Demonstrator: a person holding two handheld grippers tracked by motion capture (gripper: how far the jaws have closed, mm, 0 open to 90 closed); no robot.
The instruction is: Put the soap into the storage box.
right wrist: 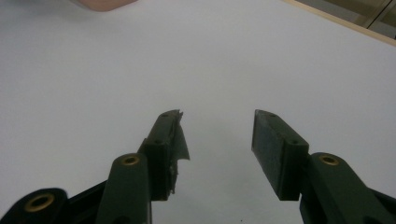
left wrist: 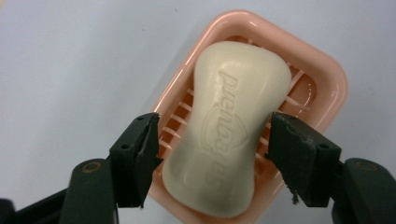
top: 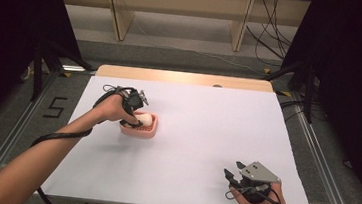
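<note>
Your left gripper [left wrist: 212, 154] straddles the soap [left wrist: 231, 126] in its pink dish [left wrist: 327, 70], jaws spread (unclamped), seemingly lined up for a grasp; your right gripper [right wrist: 217, 140] idles agape near the tabletop's front edge.

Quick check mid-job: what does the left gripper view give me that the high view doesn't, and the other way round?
Left gripper view alone: embossed lettering on the soap bar, the slatted floor of the pink soap dish, and clear gaps between the open jaws and the soap's sides.

High view alone: the right gripper, open, near the table's front right, and the white table with its edges.

Both: the left gripper over the dish, soap lying in it.
</note>
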